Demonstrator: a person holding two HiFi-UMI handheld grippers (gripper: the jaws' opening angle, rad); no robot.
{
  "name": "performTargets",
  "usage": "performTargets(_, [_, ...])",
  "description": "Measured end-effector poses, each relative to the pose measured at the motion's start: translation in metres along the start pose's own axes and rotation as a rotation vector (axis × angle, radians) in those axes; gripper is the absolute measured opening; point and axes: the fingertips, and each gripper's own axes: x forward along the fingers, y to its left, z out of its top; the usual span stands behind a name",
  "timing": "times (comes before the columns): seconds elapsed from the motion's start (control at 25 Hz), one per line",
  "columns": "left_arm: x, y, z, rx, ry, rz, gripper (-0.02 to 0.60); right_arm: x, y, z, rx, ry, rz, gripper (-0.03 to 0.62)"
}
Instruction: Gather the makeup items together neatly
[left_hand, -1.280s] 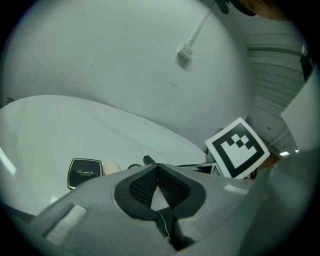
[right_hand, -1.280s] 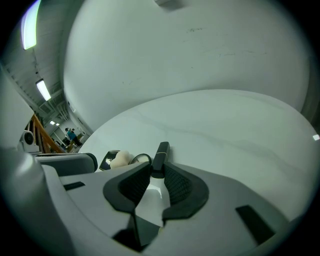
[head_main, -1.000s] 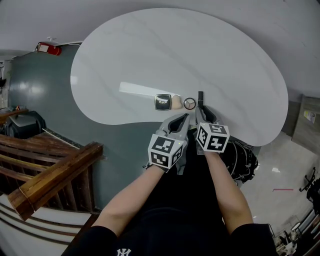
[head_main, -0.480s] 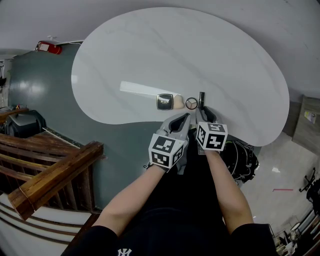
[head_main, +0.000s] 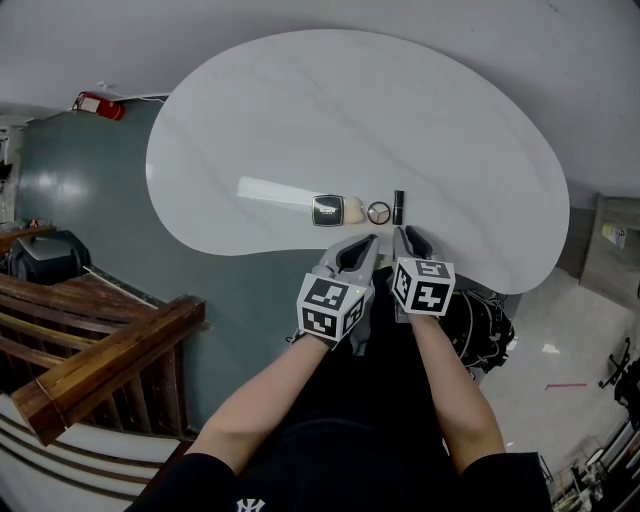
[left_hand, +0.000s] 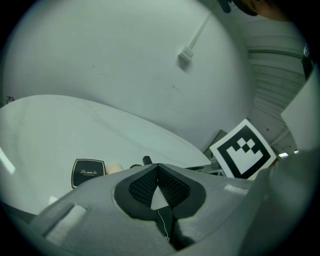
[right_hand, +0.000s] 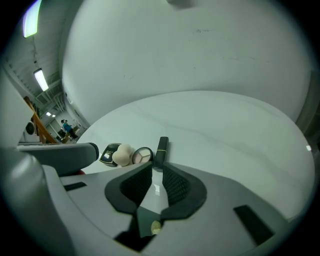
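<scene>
- A black compact (head_main: 327, 209), sponge (head_main: 351, 209), round palette (head_main: 379, 212) and lipstick (head_main: 399, 206) lie in a row on the counter (head_main: 350, 110), at frame centre.
- The left tongs (left_hand: 158, 169) are pressed together and empty.
- The right tongs (right_hand: 156, 172) have just been closing and stand slightly spread, with nothing between them.

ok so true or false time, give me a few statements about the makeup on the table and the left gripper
The compact, sponge, palette and lipstick lie in one row on the table: true.
The sponge lies between compact and palette: true.
The lipstick stands upright: false, it lies flat at the row's end.
The left gripper holds the compact: false, its jaws are shut on nothing, short of the row.
</scene>
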Motion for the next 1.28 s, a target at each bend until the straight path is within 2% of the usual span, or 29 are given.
performTargets(0.12, [-0.006, -0.004, 0.006, 0.015, -0.014, -0.008, 0.009, -0.014, 0.005, 0.010, -0.003, -0.050, -0.002, 0.037])
performTargets(0.24, [-0.014, -0.008, 0.015, 0.022, -0.030, -0.016, 0.009, -0.030, 0.015, 0.026, -0.003, -0.114, 0.022, 0.021])
performTargets(0.6, [-0.059, -0.020, 0.072, 0.061, -0.130, -0.035, 0.008, -0.087, 0.060, 0.081, -0.100, -0.273, 0.088, 0.015])
performTargets(0.96, [-0.106, -0.032, 0.124, 0.111, -0.219, -0.046, 0.009, -0.140, 0.105, 0.129, -0.156, -0.399, 0.162, 0.015])
performTargets(1.28, [-0.156, -0.055, 0.182, 0.173, -0.332, -0.062, 0.009, -0.201, 0.132, 0.177, -0.191, -0.523, 0.206, 0.014])
